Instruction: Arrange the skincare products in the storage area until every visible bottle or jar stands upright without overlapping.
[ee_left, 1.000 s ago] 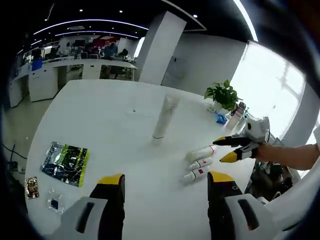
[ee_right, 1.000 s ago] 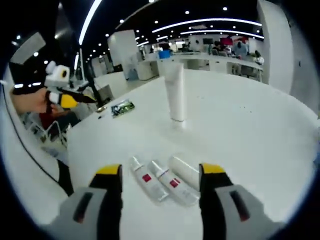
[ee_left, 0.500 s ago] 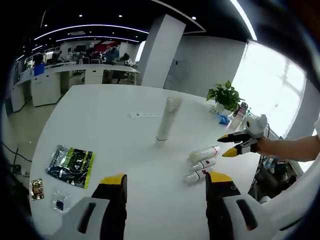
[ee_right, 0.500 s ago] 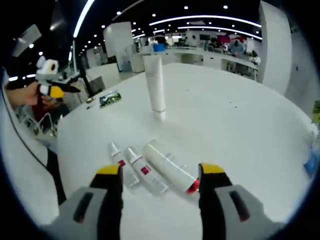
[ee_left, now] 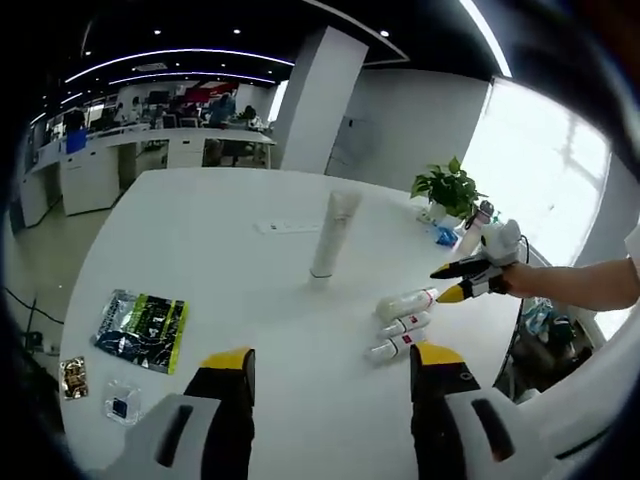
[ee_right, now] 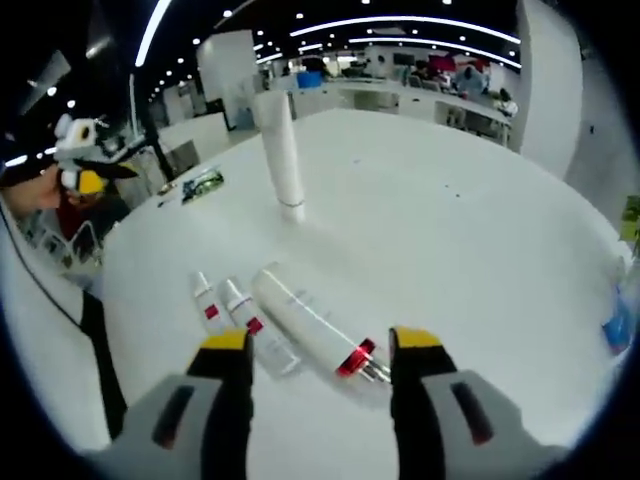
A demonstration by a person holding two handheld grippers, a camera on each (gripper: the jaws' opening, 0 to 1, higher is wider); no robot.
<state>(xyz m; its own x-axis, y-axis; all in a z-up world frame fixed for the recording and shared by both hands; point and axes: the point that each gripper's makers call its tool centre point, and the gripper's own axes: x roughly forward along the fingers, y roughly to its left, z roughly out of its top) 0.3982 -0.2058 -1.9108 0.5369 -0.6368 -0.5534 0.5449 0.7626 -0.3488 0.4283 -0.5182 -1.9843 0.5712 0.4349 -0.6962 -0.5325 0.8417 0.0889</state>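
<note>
Directly ahead of the right gripper, its jaws spread, lay a white bottle on the table, two small tubes left of it. Beyond stood a tall tube upright. Meanwhile the left gripper hovered spread, holding nothing.

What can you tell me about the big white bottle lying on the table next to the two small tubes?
The large white cylindrical bottle lies on its side on the white round table, not upright. It looks like smooth, glossy plastic, with a red band and a small clear tip at the end nearest the right gripper, between whose open jaws that end sits, untouched. The two small white tubes with red labels lie parallel alongside it; contact is unclear. In the left gripper view it shows as the farthest of the three.
</note>
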